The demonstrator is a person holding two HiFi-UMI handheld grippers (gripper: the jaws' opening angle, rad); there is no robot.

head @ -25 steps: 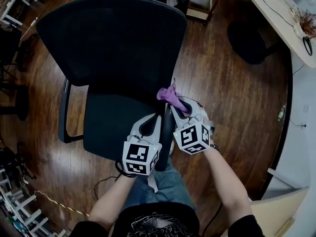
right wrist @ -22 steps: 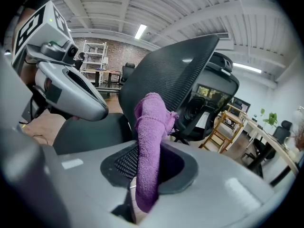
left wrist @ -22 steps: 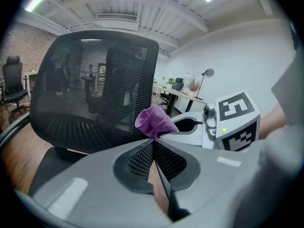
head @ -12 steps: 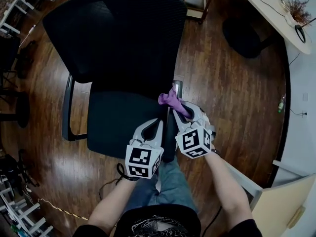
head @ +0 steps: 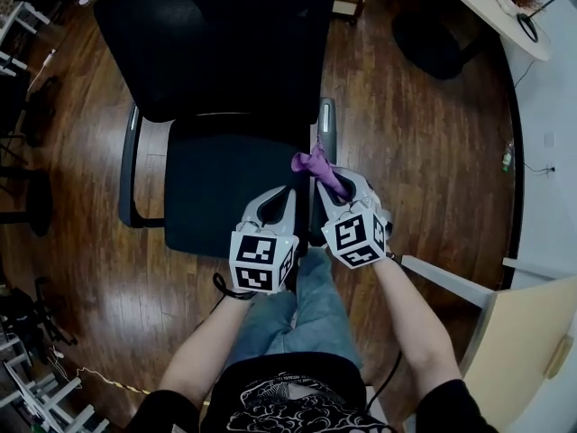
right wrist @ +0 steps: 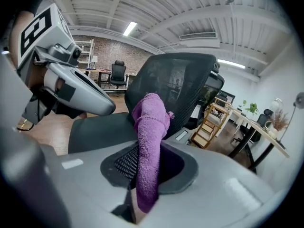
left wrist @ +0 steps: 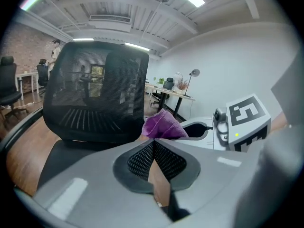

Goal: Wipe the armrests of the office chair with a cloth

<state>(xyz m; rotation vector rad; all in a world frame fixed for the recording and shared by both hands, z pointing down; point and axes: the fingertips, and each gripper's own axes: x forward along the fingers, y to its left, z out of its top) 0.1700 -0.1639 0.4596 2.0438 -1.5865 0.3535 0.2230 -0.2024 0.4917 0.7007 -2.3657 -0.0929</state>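
The black office chair (head: 225,183) stands before me, mesh back (head: 216,39) at the top of the head view. Its right armrest (head: 325,124) runs down beside the seat, and the left armrest (head: 132,165) is on the far side. My right gripper (head: 326,184) is shut on a purple cloth (head: 315,162), which rests at the right armrest. In the right gripper view the cloth (right wrist: 149,122) sticks up out of that gripper (right wrist: 142,152), with the armrest end (right wrist: 182,135) just behind. My left gripper (head: 288,193) sits beside it over the seat edge; this gripper (left wrist: 154,141) is shut and holds nothing.
A pale desk (head: 487,12) with a lamp curves across the top right, a dark round base (head: 433,43) below it. A wooden shelf (head: 347,3) stands behind the chair. A white panel (head: 451,282) and a tan cabinet (head: 527,350) are at my right. Wooden floor all round.
The head view has shifted, so the chair now lies higher in the picture. Both grippers stay close together at the right armrest, with the cloth still in the right one.
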